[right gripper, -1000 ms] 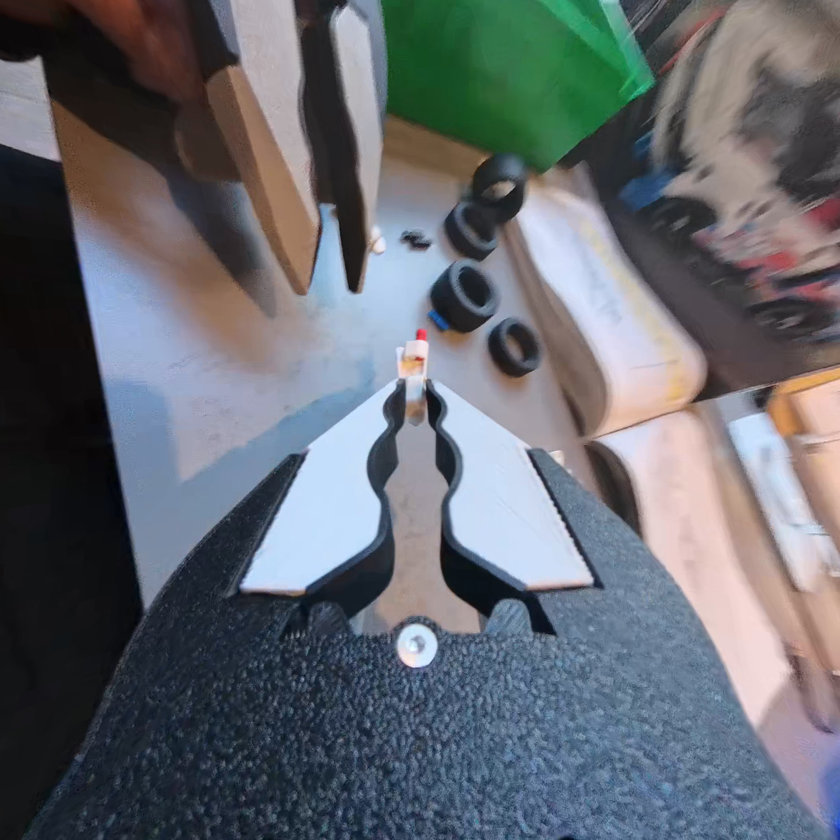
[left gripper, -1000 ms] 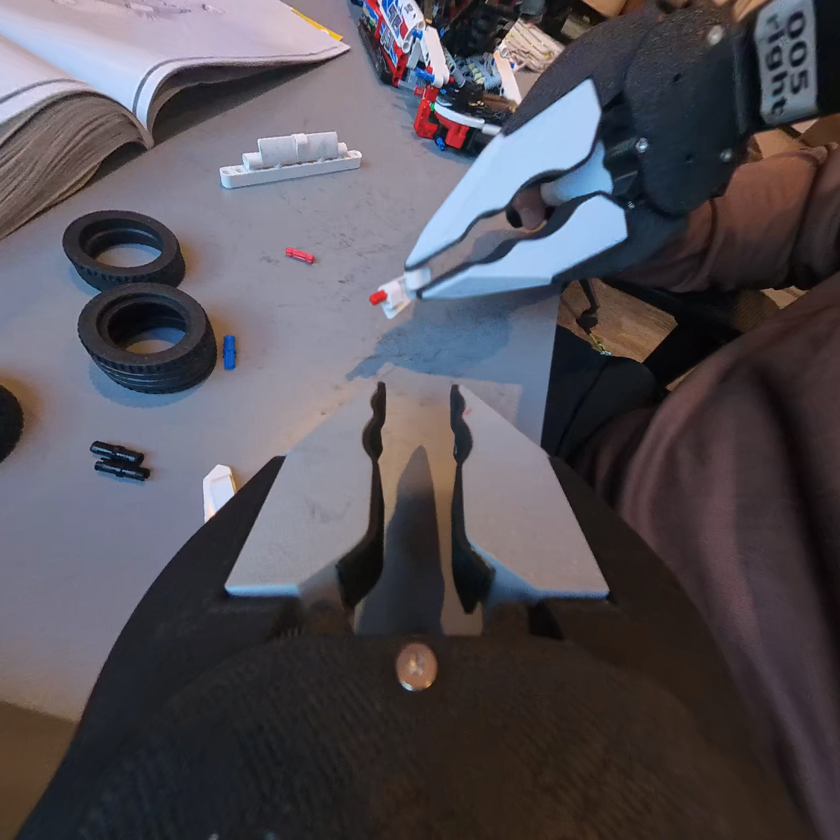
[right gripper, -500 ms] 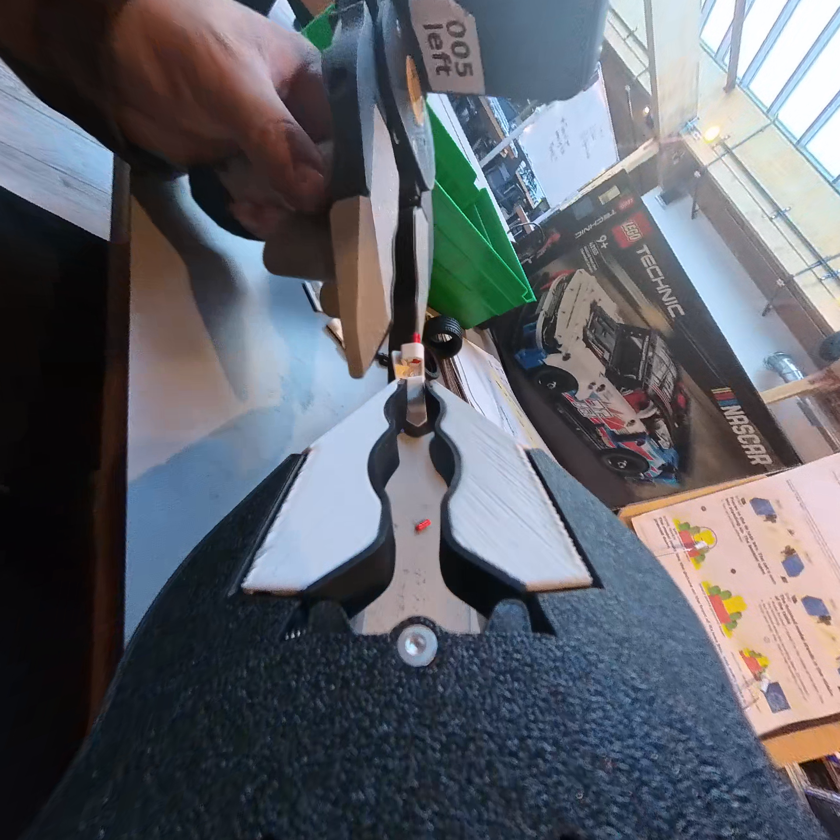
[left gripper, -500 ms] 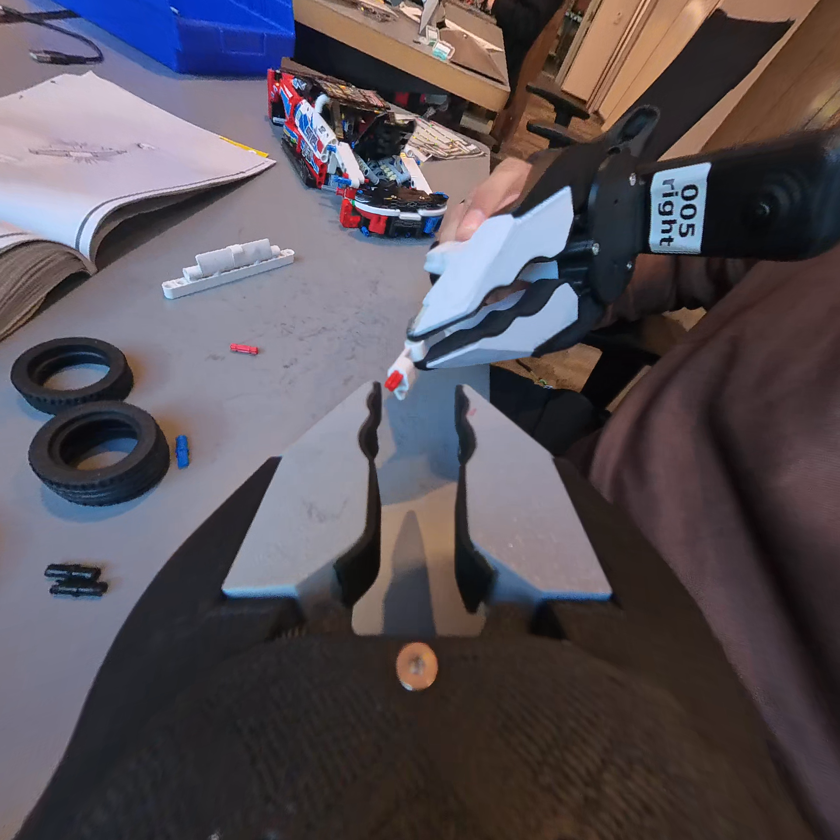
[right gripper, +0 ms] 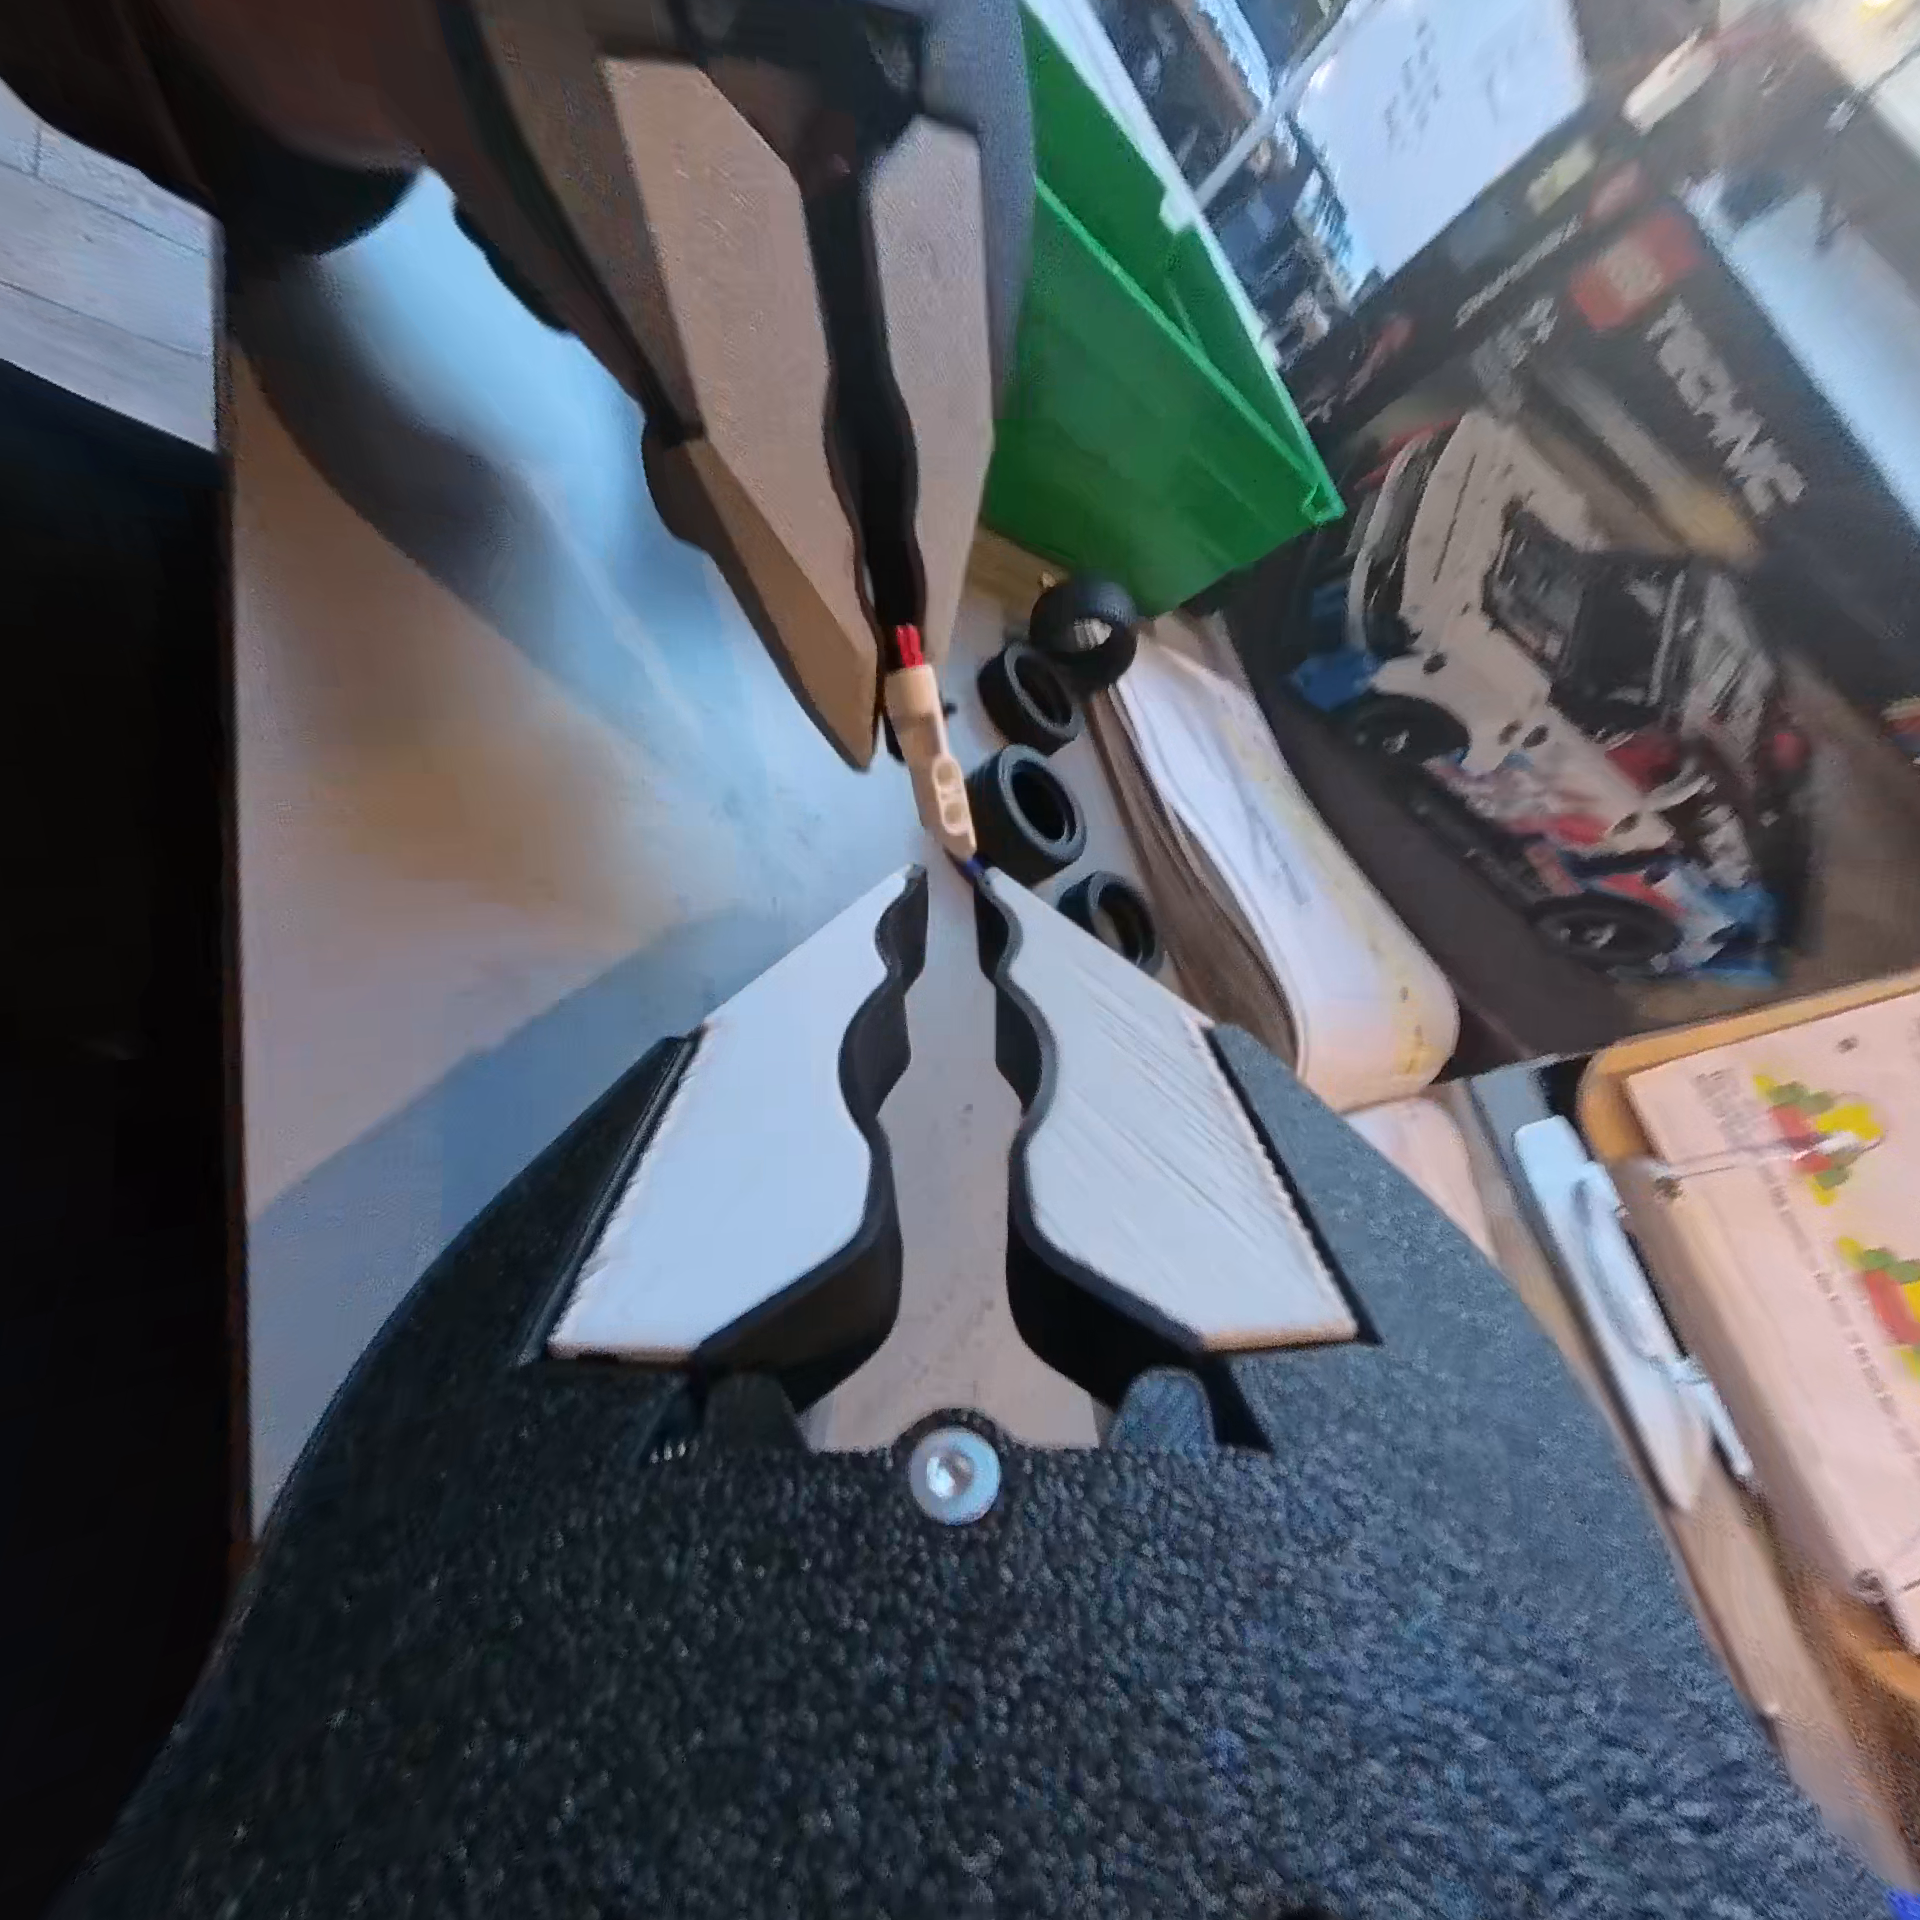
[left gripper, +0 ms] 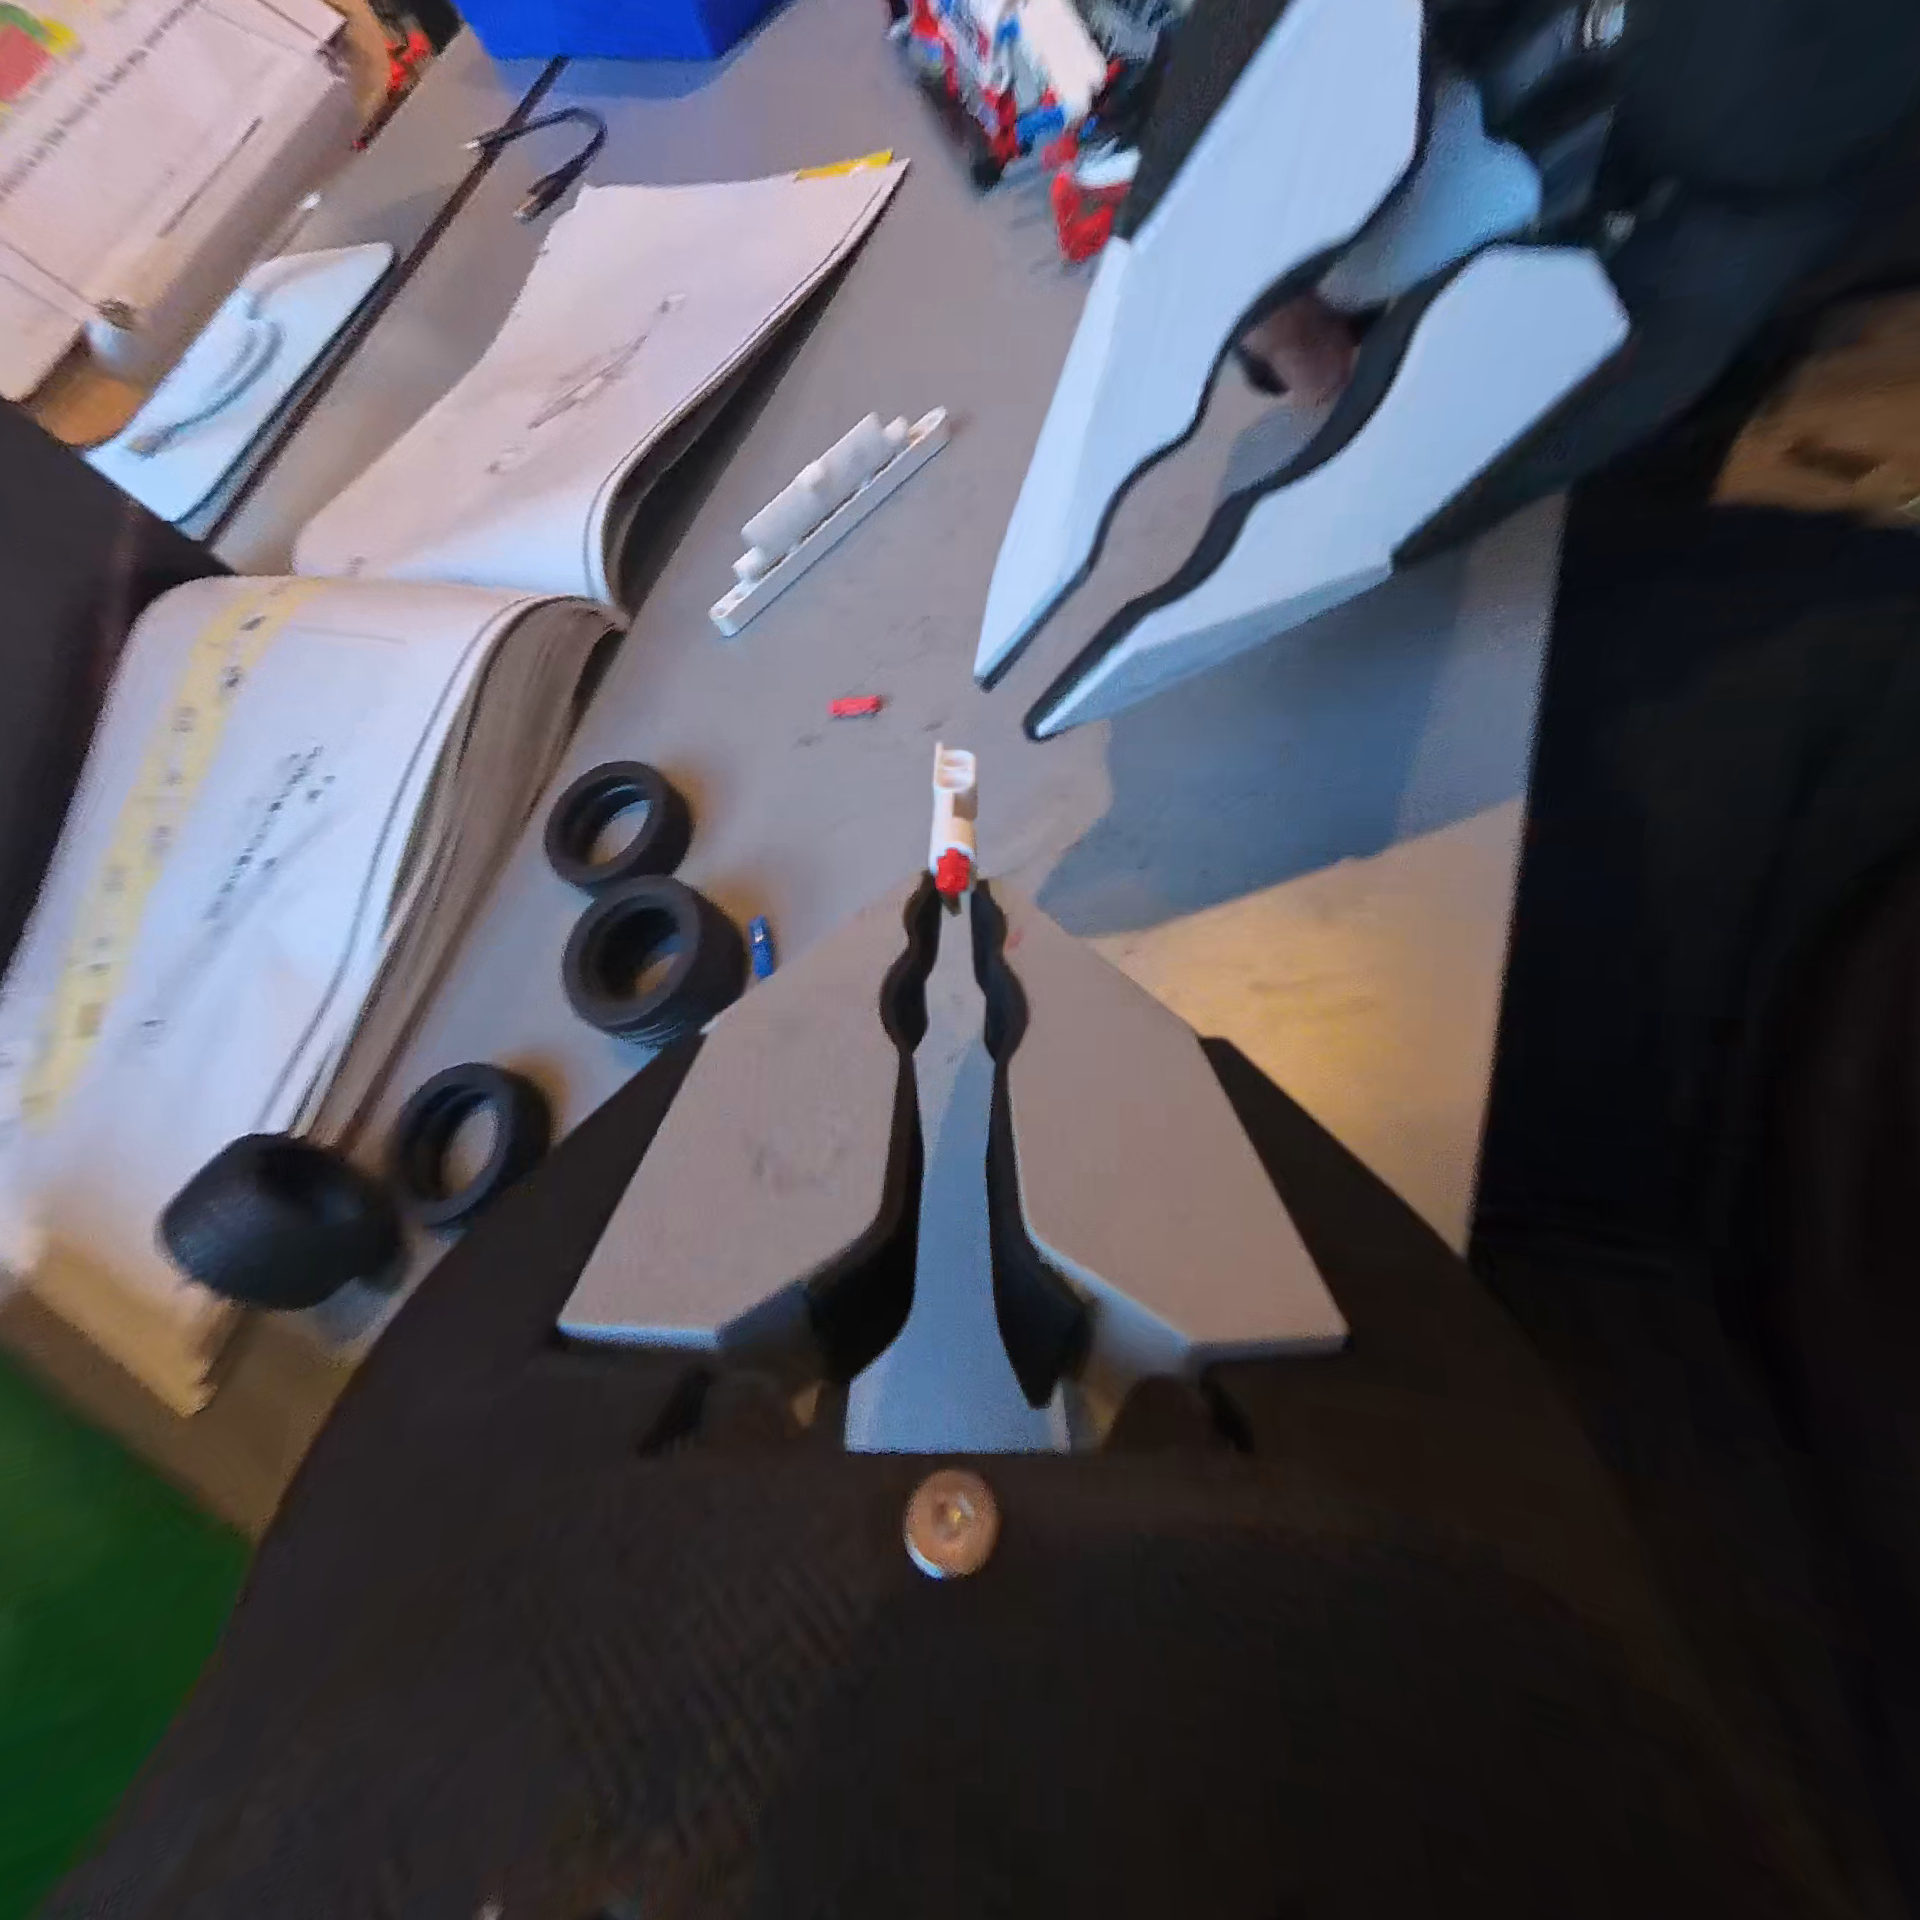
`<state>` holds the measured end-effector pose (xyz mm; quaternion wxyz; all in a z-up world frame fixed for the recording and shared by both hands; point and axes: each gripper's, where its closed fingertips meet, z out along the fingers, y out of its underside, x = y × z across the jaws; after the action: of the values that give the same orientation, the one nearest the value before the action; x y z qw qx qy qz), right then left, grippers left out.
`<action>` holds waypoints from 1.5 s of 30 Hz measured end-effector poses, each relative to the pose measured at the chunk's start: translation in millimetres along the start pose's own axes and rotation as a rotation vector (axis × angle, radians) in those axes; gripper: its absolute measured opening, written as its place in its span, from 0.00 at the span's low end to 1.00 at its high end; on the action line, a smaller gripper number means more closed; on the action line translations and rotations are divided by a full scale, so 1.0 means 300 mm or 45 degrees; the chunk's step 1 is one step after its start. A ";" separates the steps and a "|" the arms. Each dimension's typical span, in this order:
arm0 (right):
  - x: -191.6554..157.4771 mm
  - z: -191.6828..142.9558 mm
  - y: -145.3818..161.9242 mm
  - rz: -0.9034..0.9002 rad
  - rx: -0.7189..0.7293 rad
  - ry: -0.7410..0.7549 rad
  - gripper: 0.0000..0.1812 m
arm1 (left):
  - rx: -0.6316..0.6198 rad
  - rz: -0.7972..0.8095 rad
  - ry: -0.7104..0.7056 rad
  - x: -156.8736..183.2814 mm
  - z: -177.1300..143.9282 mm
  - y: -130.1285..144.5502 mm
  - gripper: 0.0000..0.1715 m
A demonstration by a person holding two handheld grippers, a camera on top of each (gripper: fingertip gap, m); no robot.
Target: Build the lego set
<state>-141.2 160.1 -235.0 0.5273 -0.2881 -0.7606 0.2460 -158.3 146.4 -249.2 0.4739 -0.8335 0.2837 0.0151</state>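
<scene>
1. At the near edge of the grey surface (left gripper: 1299, 997), the left gripper (left gripper: 951, 896) is clamped on the red pin end of a small white connector piece (left gripper: 954, 800). The piece is held clear of the surface and sticks out past the fingertips.
2. Right gripper (right gripper: 954, 881): its jaws are narrowly parted with nothing between them. In the right wrist view its tips sit just short of the connector's free end. The left wrist view shows a gap between the two.
3. Left of the grippers lies an open instruction book (left gripper: 416, 623). Its pages carry faint line drawings and small print, too blurred to read.
4. Four black tyres (left gripper: 649, 966) are strung along the book's edge, with a blue pin (left gripper: 762, 945) just beside one.
5. A loose red pin (left gripper: 855, 707) lies on the surface beyond the held piece. A white beam assembly (left gripper: 831, 520) lies farther off.
6. A partly built red-and-white car model (left gripper: 1018, 83) sits at the far edge, blurred.
7. A green bin (right gripper: 1122, 416) stands behind the tyres.
8. A dark set box (right gripper: 1558, 623) has a race car picture, a brand logo and large lettering.
9. A cardboard box (right gripper: 1766, 1299) carries a sheet with coloured brick pictures and fine print.
</scene>
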 end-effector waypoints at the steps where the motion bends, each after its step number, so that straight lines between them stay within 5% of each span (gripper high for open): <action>1: 0.004 0.006 0.022 0.039 -0.025 -0.012 0.05 | -0.045 0.045 -0.040 -0.010 0.003 0.017 0.02; 7: -0.006 0.040 0.119 0.219 -0.165 -0.114 0.08 | -0.377 0.511 -0.269 -0.042 0.034 0.130 0.02; 15: -0.084 0.058 0.126 0.073 -0.246 -0.200 0.08 | -0.451 0.589 -0.199 0.029 0.044 0.136 0.05; 23: -0.054 0.046 0.137 0.134 -0.252 -0.153 0.08 | -0.448 0.348 -0.230 0.011 -0.056 0.152 0.29; 30: 0.007 0.034 0.144 0.320 -0.225 -0.101 0.08 | -0.097 -0.155 -0.476 -0.099 -0.202 0.148 0.45; 39: 0.023 0.039 0.162 0.370 -0.245 -0.092 0.08 | 0.065 -0.300 -0.488 -0.135 -0.225 0.177 0.48; 42: 0.024 0.043 0.170 0.386 -0.253 -0.102 0.08 | 0.095 -0.244 -0.495 -0.136 -0.233 0.168 0.40; 45: 0.027 0.048 0.181 0.426 -0.265 -0.129 0.08 | -0.065 -0.225 -0.484 -0.134 -0.211 0.230 0.32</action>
<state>-147.4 203.3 -271.0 0.4074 -0.4506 -0.7491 0.2643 -241.1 87.5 -256.3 0.4971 -0.8490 0.1145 0.1379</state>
